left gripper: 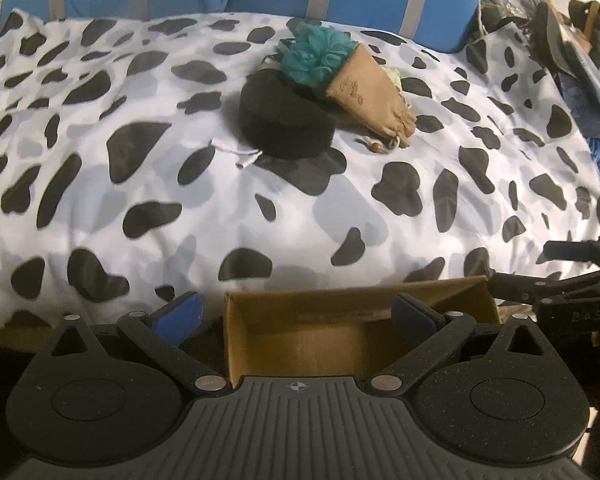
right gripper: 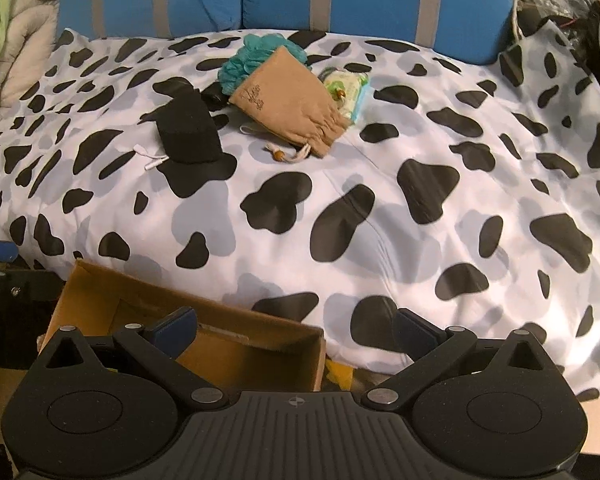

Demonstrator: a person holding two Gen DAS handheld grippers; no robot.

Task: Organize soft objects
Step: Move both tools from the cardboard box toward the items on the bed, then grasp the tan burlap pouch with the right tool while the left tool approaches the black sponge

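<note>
Hovering level over the cardboard box (left gripper: 352,344) — left tool (left gripper: 296,312) and right tool (right gripper: 296,328) wide open, empty.

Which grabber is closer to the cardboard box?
Left. The left gripper hangs right over the open cardboard box, its fingers straddling it. The right gripper sits off to the box's right side, mostly over the spotted blanket.

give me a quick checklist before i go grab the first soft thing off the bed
1. Left gripper open, holding nothing: ok.
2. Right gripper open, holding nothing: ok.
3. Cardboard box open; visible floor bare: ok.
4. Black sponge unobstructed on top: ok.
5. Tan pouch free to lift: not ok, it overlaps the teal loofah.
6. Green packet fully visible: not ok, partly behind the pouch.
</note>
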